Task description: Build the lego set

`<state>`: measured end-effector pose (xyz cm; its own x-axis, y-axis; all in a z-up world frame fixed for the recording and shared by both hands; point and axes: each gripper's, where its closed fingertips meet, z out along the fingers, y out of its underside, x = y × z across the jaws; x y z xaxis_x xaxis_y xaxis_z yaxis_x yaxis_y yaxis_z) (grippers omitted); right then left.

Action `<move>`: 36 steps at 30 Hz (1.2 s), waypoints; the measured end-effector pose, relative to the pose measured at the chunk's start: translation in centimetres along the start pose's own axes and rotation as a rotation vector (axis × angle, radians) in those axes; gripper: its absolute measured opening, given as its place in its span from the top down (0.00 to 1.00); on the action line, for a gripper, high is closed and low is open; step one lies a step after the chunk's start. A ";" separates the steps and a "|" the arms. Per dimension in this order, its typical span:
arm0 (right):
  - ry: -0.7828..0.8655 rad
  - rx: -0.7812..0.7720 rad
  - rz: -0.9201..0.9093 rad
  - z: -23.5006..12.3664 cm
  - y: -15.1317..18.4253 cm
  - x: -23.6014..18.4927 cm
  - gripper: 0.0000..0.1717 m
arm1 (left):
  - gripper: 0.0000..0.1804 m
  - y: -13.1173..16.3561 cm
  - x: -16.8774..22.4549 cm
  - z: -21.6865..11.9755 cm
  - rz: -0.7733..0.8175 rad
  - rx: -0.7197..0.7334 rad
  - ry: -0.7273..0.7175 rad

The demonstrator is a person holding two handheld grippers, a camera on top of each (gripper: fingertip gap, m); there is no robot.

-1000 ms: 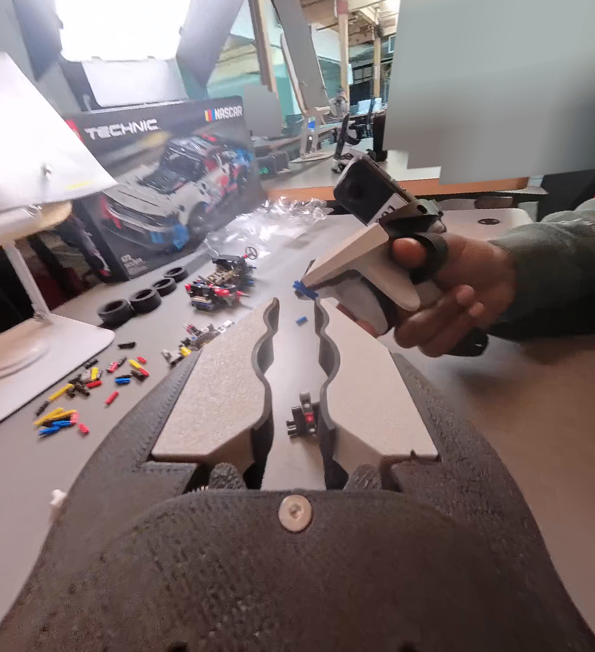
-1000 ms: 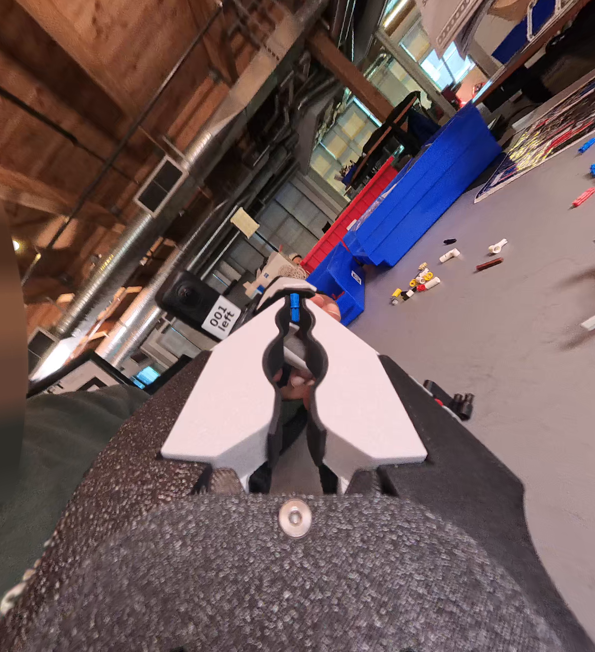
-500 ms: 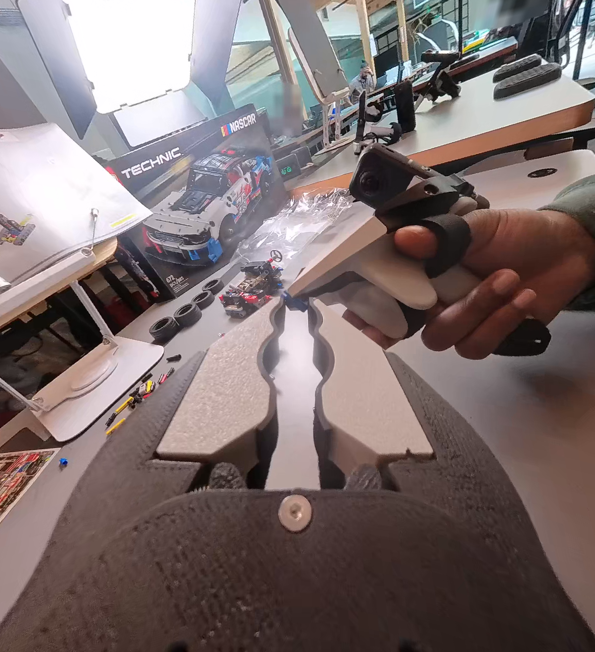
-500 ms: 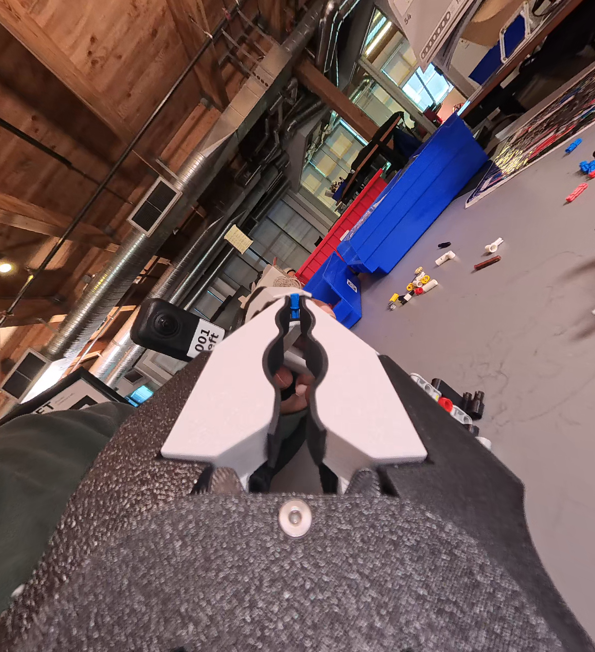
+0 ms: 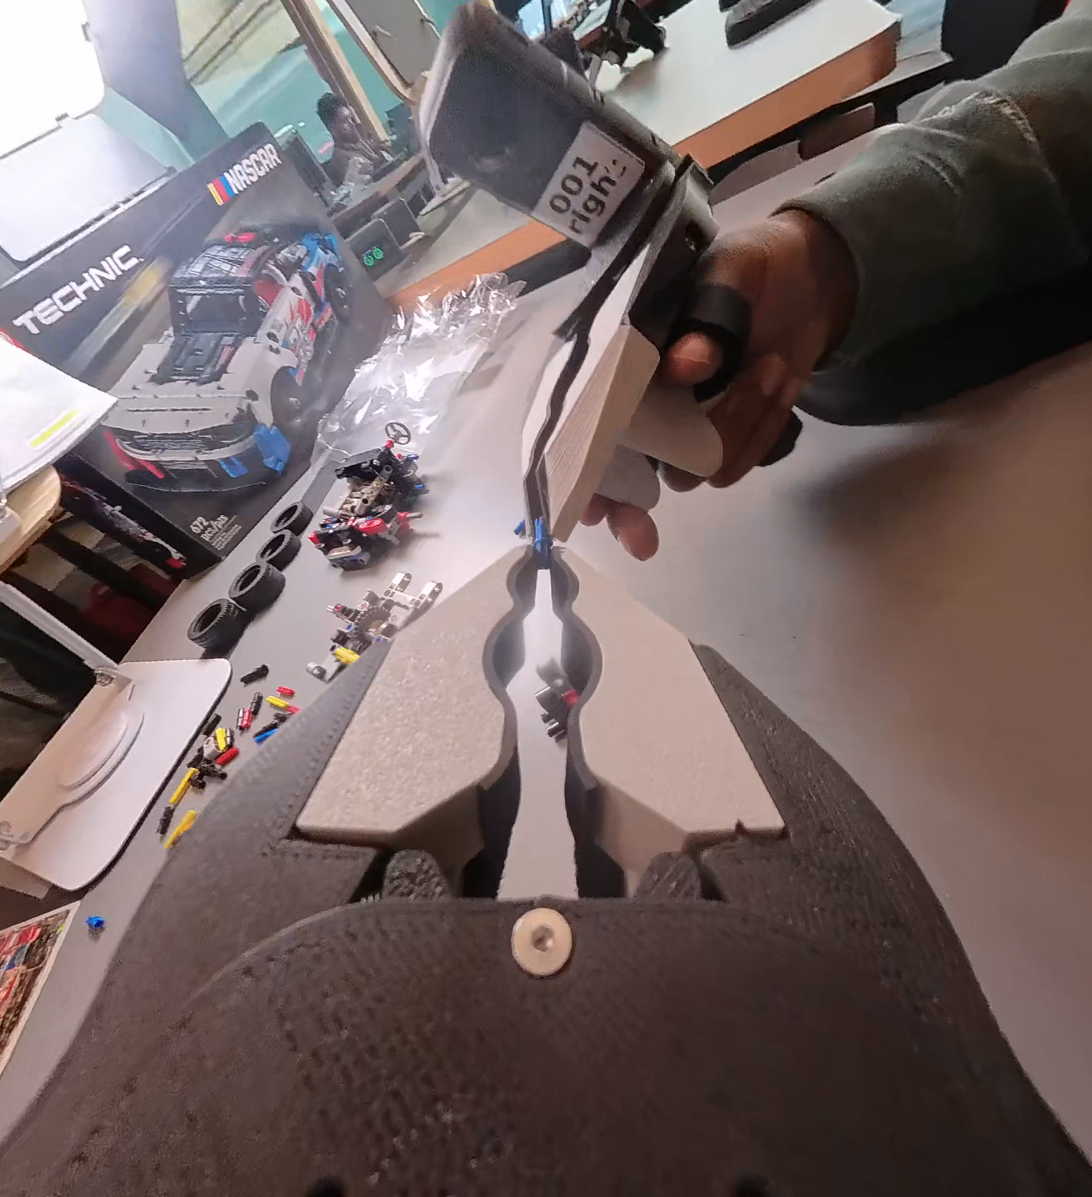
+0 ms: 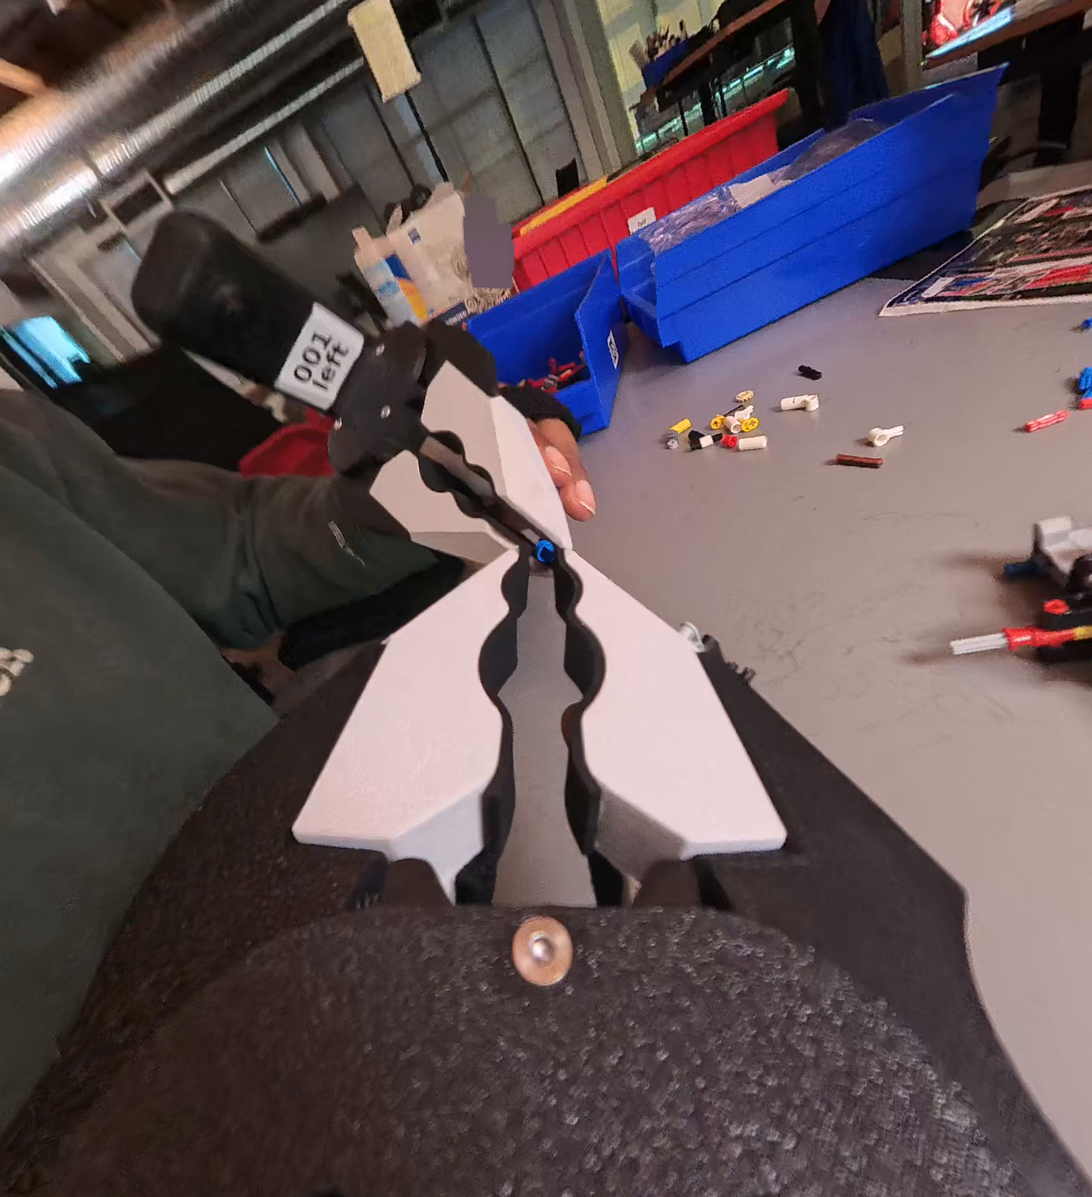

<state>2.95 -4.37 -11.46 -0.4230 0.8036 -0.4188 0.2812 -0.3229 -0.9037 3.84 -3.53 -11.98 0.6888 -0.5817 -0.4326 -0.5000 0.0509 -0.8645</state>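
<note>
**Two grippers meet on one blue pin above the desk**

The left gripper (image 5: 541,562) and right gripper (image 6: 542,558) meet tip to tip, both sets of jaws closed on a small blue connector pin (image 5: 538,532) held above the grey desk (image 5: 886,648). Left of the pin stand a printed toy-car box (image 5: 206,337), four loose black tyres (image 5: 251,583) and a half-built chassis (image 5: 371,505). Blue bins (image 6: 809,214) line the desk's far edge; its right side lies bare.
</note>
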 end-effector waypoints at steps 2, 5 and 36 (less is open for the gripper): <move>0.019 -0.043 -0.124 -0.1 0.5 -0.1 0.96 | 0.99 0.2 0.5 0.1 -0.009 -0.007 0.035; 0.046 -0.092 -0.294 -0.3 1.2 -0.1 0.97 | 0.99 0.5 1.1 0.2 -0.030 -0.015 0.083; 0.025 -0.192 -0.649 -0.4 3.8 -0.8 0.96 | 0.99 1.6 3.5 0.2 -0.117 -0.062 0.275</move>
<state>4.72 -6.07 -14.51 -0.5384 0.8166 0.2081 0.1261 0.3222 -0.9382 5.55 -5.37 -14.92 0.5801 -0.7789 -0.2384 -0.4623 -0.0739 -0.8836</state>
